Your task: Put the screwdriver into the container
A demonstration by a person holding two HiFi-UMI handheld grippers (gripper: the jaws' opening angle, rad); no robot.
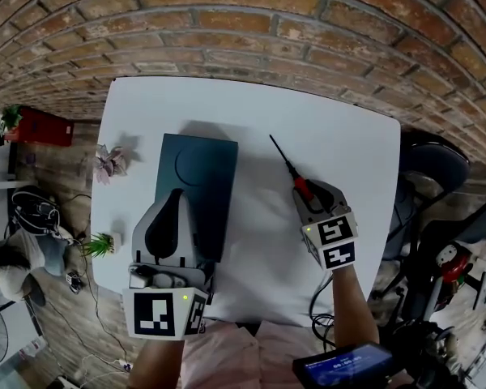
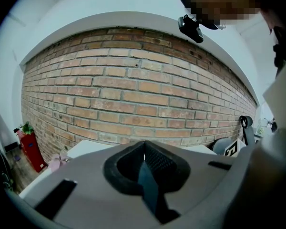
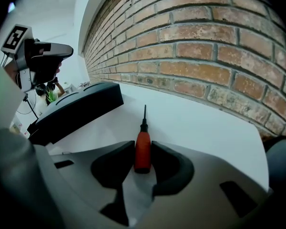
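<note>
Right gripper (image 1: 309, 195) (image 3: 143, 148) pinching the screwdriver (image 1: 295, 176) (image 3: 143, 144); left gripper (image 1: 176, 198) (image 2: 144, 162) clamped on the container (image 1: 208, 167) (image 3: 77, 108).

Both pads of the right gripper press on the red handle. The thin black shaft points to the far left and lies on the white table (image 1: 344, 132), to the right of the container and apart from it. The dark teal, oblong container has a round recess in its top and stands left of the table's middle, its long side running near to far. The left gripper is over its near end, jaws drawn together on a thin dark teal edge; whether that edge is a lid or a wall cannot be told. A brick wall (image 1: 251, 31) runs behind the table's far side.
</note>
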